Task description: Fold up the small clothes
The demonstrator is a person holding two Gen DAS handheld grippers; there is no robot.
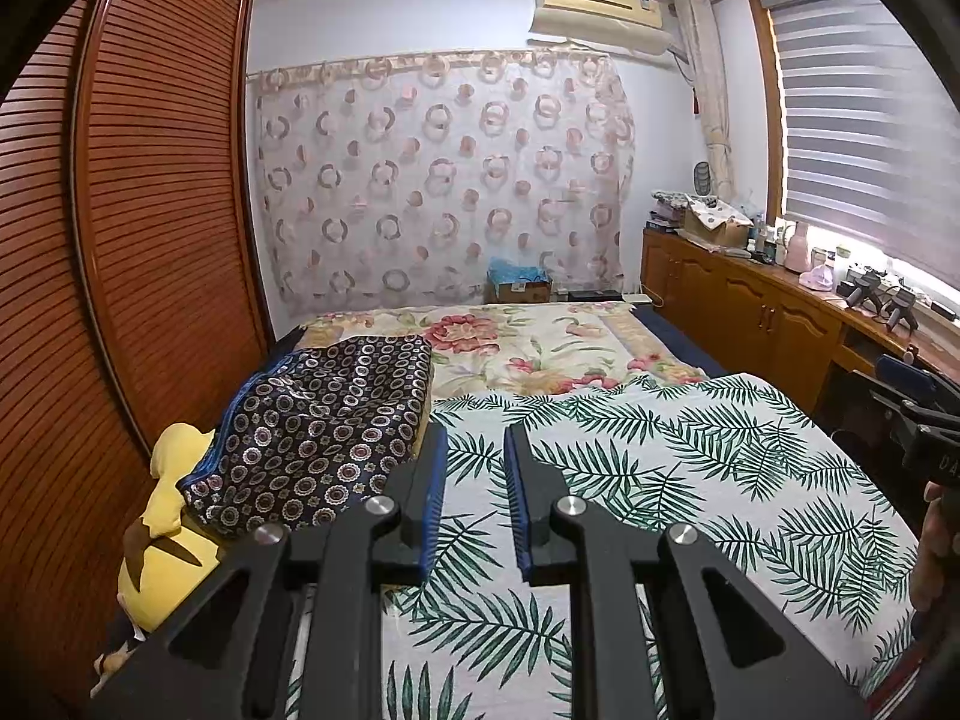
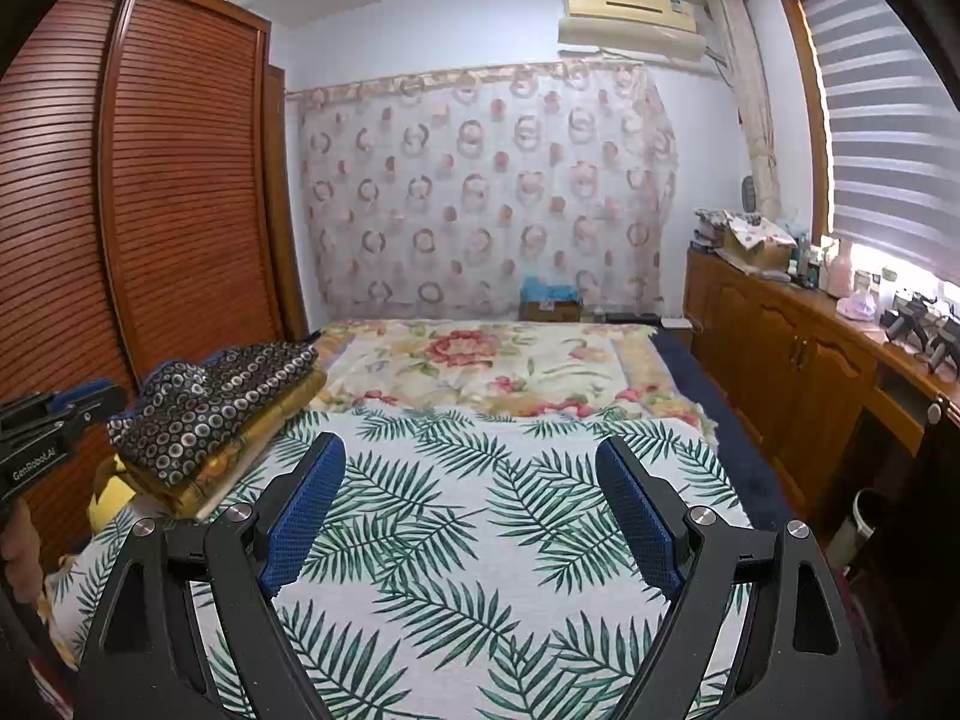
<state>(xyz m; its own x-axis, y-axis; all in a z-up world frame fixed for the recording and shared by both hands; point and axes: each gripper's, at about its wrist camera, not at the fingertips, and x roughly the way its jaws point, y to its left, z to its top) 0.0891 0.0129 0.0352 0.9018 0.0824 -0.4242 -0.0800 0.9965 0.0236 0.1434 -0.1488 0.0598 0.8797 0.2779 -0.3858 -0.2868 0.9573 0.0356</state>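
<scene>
Right tool (image 2: 471, 504) spread wide, left tool (image 2: 36, 438) lettered "GenRobot.AI", leaf-print sheet (image 2: 456, 540)

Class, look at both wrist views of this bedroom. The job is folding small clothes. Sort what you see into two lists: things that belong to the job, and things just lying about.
Belongs to the job:
- left tongs, jaws a little apart, empty
- right tongs, jaws wide apart, empty
- leaf-print cloth spread flat on the bed
- dark circle-print fabric, possibly folded clothing

Just lying about:
- yellow plush toy
- floral blanket
- cardboard box on the cabinet
- air conditioner
</scene>
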